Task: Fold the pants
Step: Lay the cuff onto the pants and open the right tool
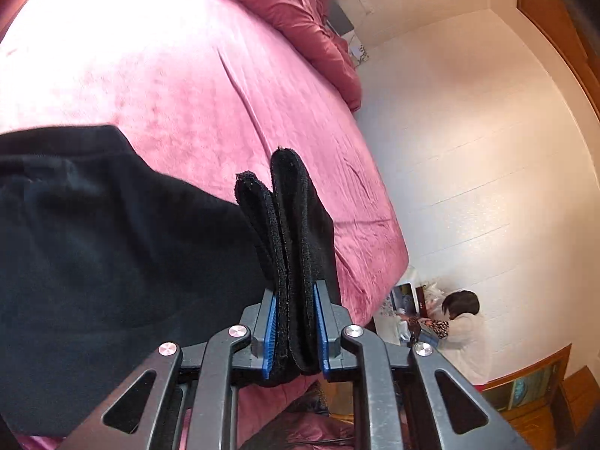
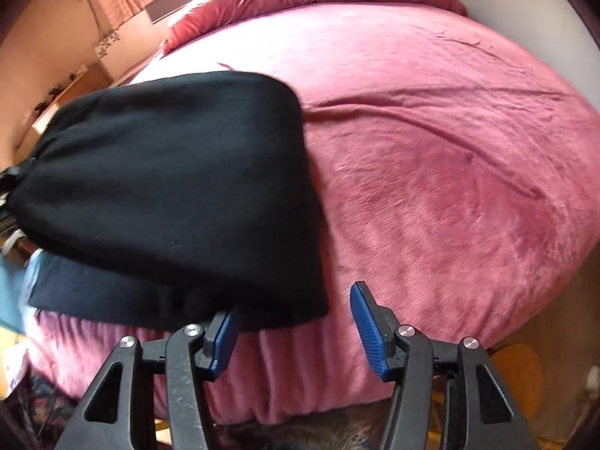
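Black pants [image 1: 93, 243] lie folded on a pink bed [image 1: 187, 93], filling the lower left of the left wrist view. My left gripper [image 1: 296, 292] is shut on several thick layers of their edge, which stick up between the blue pads [image 1: 270, 322]. In the right wrist view the pants [image 2: 180, 172] form a dark folded block on the bed's [image 2: 431, 150] left half. My right gripper [image 2: 296, 300] stands open near the bed's front edge. The pants' near corner hangs just past its left finger [image 2: 225, 333], and neither pad presses on it.
A crumpled pink duvet [image 1: 300, 11] is heaped at the head of the bed. A person [image 1: 463, 322] crouches on the pale floor [image 1: 468, 150] beside the bed, next to wooden furniture [image 1: 525, 386]. A wooden shelf [image 2: 75, 86] stands by the wall.
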